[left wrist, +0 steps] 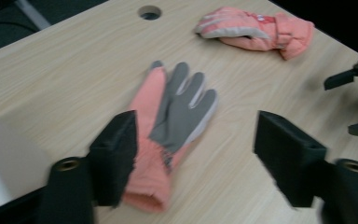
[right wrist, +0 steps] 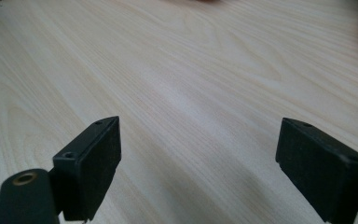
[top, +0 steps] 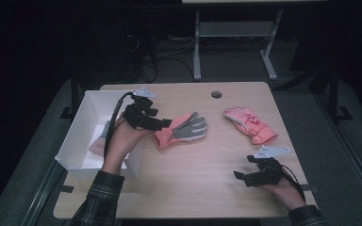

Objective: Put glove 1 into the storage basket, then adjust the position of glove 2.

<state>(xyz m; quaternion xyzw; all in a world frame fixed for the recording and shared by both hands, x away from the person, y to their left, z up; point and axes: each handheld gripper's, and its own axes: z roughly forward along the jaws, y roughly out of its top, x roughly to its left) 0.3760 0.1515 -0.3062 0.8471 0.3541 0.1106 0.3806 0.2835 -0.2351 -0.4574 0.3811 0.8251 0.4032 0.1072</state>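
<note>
While our left tool (top: 166,123) hovers at the cuff of the pink glove with the grey palm (top: 181,130), its jaws stand apart and grip nothing. That glove lies flat mid-table (top: 202,188), just beside the white box (top: 82,117). Our right tool (top: 239,178) rests open and empty near the front edge, well apart from the second pink glove (top: 250,123).

A light wooden bench (top: 193,183) with rounded corners carries everything. Near the middle of its far edge sits a round cable hole (top: 216,94). A white open box (top: 87,110) stands along the left edge, overhanging it. Just right of the box, toward the middle, a pink glove with a grey palm (top: 181,130) lies flat. A second pink glove (top: 250,124) lies well apart, toward the far right corner.
</note>
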